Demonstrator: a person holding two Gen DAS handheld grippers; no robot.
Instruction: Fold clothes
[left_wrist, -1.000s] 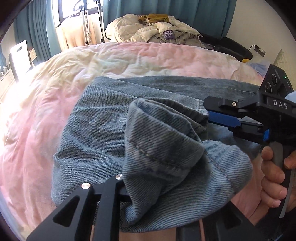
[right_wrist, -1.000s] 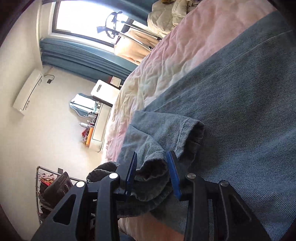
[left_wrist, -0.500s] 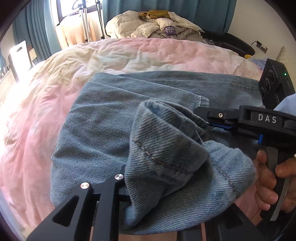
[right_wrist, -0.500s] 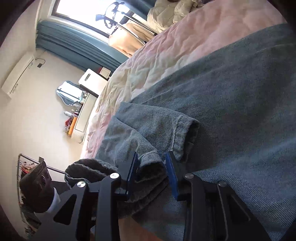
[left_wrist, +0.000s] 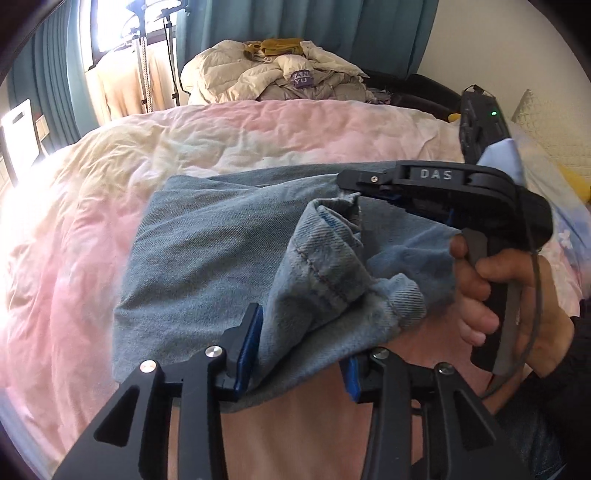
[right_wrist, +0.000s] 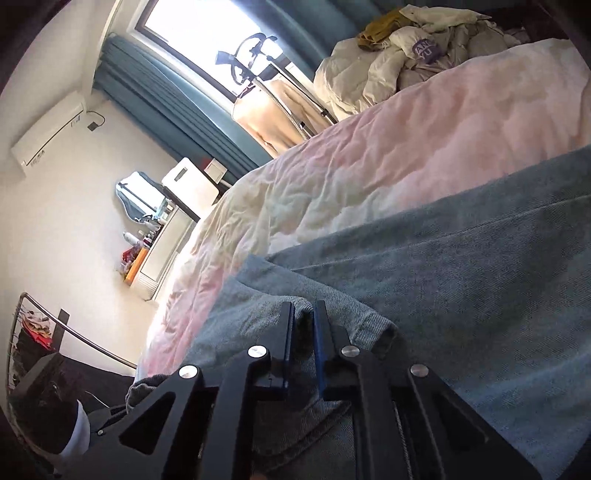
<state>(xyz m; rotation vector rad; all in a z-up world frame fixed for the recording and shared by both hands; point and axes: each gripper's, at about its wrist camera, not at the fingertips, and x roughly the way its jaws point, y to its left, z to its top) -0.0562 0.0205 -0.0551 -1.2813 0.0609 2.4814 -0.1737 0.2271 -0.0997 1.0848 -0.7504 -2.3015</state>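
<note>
Blue jeans (left_wrist: 207, 251) lie spread on the pink bed cover (left_wrist: 110, 177). A bunched hem of one leg (left_wrist: 325, 266) is lifted off the rest. My left gripper (left_wrist: 301, 362) sits low in the left wrist view. Its jaws are opening, and the denim hangs loosely between the blue pads (left_wrist: 249, 347). My right gripper (left_wrist: 354, 184), held by a hand (left_wrist: 480, 288), reaches in from the right. In the right wrist view the right gripper (right_wrist: 304, 328) is closing, and its pads pinch a fold of the jeans (right_wrist: 461, 280).
A heap of cream bedding and clothes (left_wrist: 280, 74) lies at the bed's far end. A garment stand (left_wrist: 144, 55) and teal curtains (left_wrist: 332, 22) are behind it. A pillow (left_wrist: 546, 125) is at the right, and a white dresser (right_wrist: 162, 251) and a clothes rack (right_wrist: 33, 325) by the wall.
The left jaws have spread apart and the denim bunch in them has gone slack. The right pads have closed onto the hem fold. Both grippers have risen a little.
</note>
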